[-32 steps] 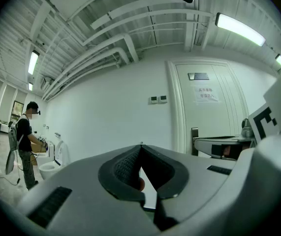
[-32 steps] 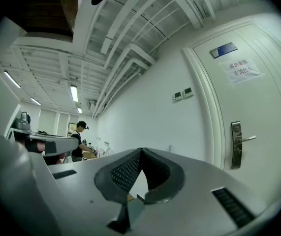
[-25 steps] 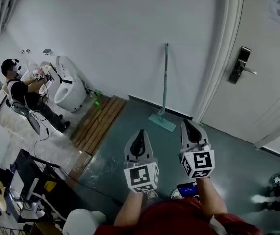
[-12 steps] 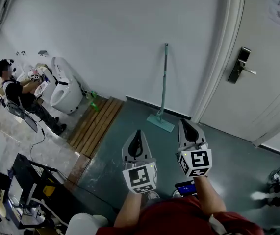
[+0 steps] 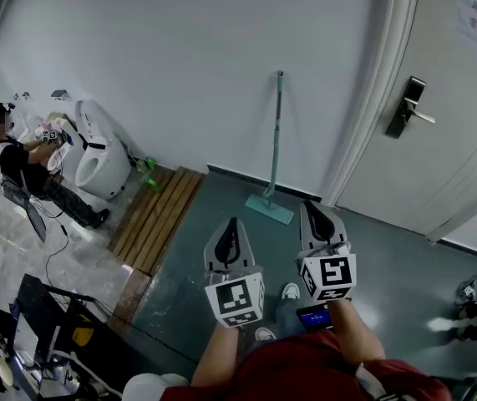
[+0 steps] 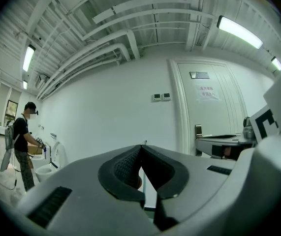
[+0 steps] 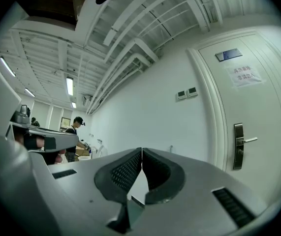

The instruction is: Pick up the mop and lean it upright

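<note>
Teal mop (image 5: pixel 273 140) stands propped upright against the white wall (image 5: pixel 163 65), its head on the grey floor (image 5: pixel 372 249), exactly as a second ago. Both the left hand-held gripper (image 5: pixel 232 224) and the right hand-held gripper (image 5: pixel 313 209) are clenched on nothing, well apart from it, having only drifted slightly. The leaning looks finished.
</note>
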Demonstrator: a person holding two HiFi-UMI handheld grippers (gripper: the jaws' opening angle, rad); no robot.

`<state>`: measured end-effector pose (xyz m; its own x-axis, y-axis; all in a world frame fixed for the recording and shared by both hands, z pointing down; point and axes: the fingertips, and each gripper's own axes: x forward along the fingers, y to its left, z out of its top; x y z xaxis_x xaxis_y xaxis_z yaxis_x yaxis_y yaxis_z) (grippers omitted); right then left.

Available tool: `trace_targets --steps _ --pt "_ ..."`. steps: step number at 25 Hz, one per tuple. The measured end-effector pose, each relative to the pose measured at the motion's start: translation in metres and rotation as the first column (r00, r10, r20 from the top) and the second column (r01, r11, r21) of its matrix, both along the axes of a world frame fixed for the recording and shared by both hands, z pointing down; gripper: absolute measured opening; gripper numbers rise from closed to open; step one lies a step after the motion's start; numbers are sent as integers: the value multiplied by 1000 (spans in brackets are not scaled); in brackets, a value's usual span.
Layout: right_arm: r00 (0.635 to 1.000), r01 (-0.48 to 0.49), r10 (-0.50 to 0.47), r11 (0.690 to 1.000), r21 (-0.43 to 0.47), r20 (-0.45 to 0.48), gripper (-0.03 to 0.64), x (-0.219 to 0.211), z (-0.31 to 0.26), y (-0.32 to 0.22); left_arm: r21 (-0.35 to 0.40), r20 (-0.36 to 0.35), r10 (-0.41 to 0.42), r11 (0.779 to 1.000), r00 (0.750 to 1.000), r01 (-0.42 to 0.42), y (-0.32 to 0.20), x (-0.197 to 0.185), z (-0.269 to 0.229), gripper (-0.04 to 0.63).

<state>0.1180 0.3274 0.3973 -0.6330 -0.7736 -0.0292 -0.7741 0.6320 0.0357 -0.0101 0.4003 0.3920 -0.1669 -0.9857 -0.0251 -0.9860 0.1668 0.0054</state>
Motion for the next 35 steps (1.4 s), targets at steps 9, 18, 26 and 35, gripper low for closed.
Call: trace_targets --steps 9,18,26,35 --pt "1000 31 -31 999 -13 -5 18 -34 11 -75 1 29 -27 1000 999 27 -74 -30 2 14" --pt "999 30 -29 999 -35 21 18 -34 13 -189 5 47 -3 1000 999 3 -194 -19 -2 14" --pt "999 35 -34 998 -61 25 18 -32 18 -274 -22 62 -1 1000 998 3 -281 -17 8 14" --pt "997 66 -63 995 -72 44 18 -32 27 -341 -25 50 -14 1000 999 15 -350 -19 12 14"
